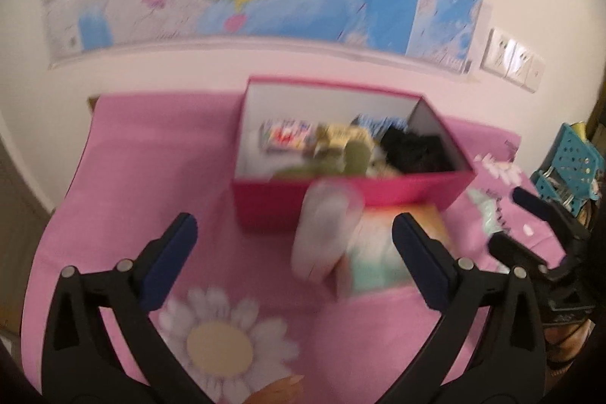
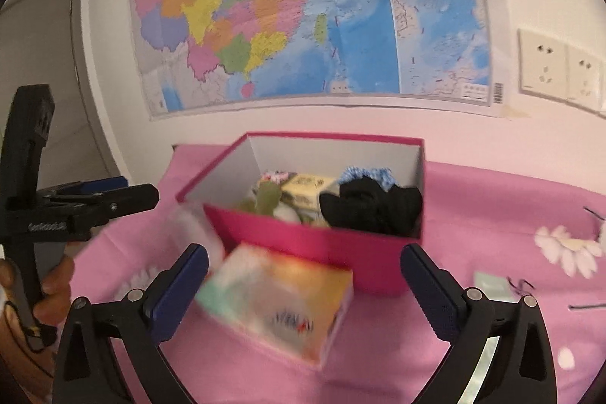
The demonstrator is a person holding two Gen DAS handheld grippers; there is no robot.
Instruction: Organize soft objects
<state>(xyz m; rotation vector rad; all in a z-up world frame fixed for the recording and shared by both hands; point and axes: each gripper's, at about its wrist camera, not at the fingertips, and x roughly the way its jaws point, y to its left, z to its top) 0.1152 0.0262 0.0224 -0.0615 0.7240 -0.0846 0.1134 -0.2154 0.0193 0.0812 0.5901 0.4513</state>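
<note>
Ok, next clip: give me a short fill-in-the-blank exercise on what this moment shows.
1. The pink box stands on a ____ cloth printed with daisies.
2. The black fabric lies ____ the pink box.
3. The colourful tissue pack lies ____ the pink box, in front of it.
4. The jaws of the right hand-held gripper stand ____.

Missing words: pink; inside; outside; open

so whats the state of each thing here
left gripper: open, empty
right gripper: open, empty
pink box: lidless, partly filled
black cloth: inside box
tissue pack: outside box, blurred
white bundle: outside, against box front
</note>
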